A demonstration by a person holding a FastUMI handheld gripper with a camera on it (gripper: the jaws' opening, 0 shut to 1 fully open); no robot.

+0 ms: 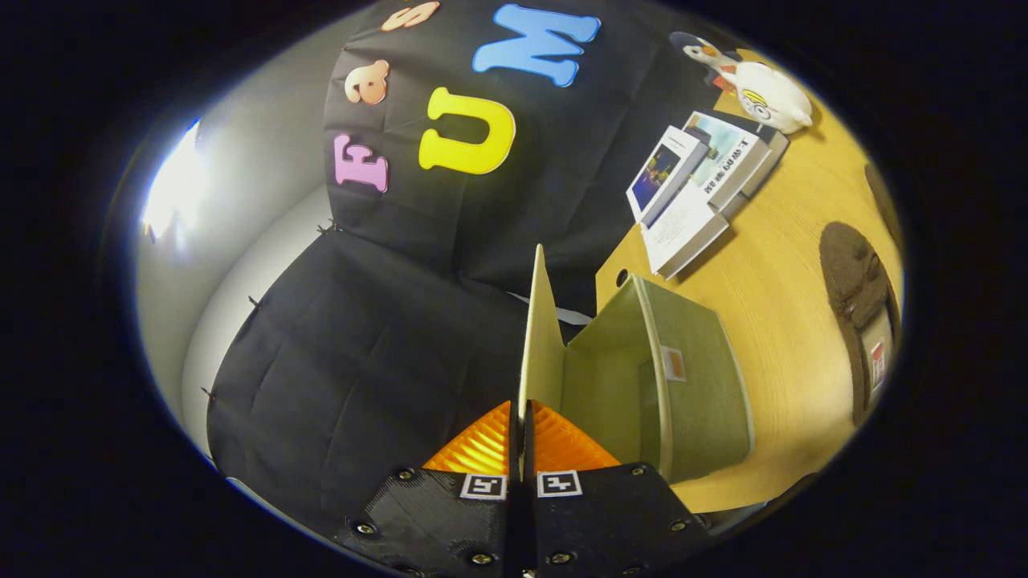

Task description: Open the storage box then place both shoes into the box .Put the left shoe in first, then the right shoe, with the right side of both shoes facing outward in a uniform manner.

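A green storage box (699, 385) stands on the wooden table (771, 281), its inside showing. Its lid (540, 337) is swung up and stands on edge, running away from me. My gripper (520, 425) is shut on the near edge of that lid, one finger on each face. Beyond the box to the right lies a dark brown shoe (855, 297) with a pale inner sole. A sliver of a second dark shoe (883, 201) shows farther off. The view is strongly tilted.
A pile of books (699, 185) lies on the table beyond the box. A white plush toy (767, 92) sits behind the books. The black cloth wall hangs close by, left of the lid.
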